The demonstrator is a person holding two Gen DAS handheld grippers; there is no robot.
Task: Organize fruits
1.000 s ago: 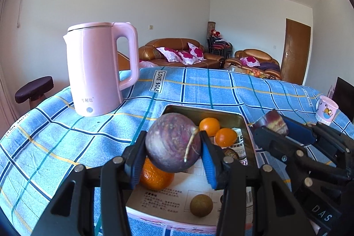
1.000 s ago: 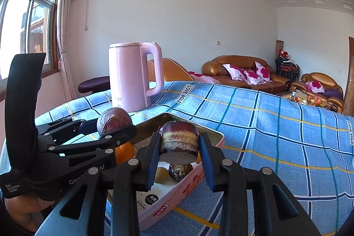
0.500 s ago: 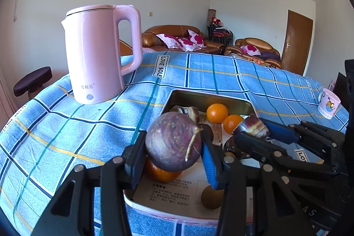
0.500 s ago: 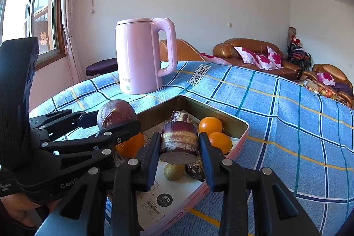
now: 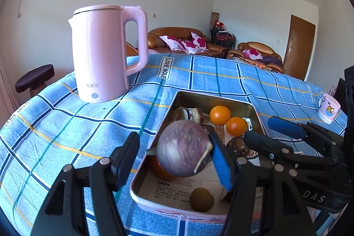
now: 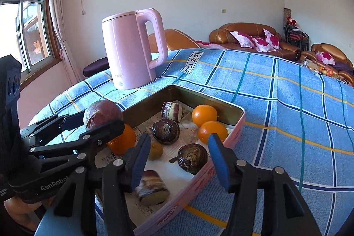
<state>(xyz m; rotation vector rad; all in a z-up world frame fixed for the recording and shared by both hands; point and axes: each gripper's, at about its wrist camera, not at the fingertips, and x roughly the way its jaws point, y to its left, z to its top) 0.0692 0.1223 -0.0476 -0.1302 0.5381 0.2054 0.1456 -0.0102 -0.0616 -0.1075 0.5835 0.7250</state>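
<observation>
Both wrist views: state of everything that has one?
left gripper, open, jaws just opening; purple fruit loose between them, blurred.
right gripper, open, jaws just opening; nothing between.
cut piece, lying in tin under the right gripper.
kettle, upright, lid shut.
tin, lidless, holding fruit.

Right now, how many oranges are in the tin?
3: two touching at the far right side, and, one at the near left partly behind the left claw. Others may be hidden.

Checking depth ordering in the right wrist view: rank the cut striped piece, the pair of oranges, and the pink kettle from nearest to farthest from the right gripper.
From the right gripper:
1. Cut striped piece, just below its left finger, in the tin.
2. Pair of oranges, mid-tin, right side.
3. Pink kettle, beyond the tin, on the cloth.
</observation>
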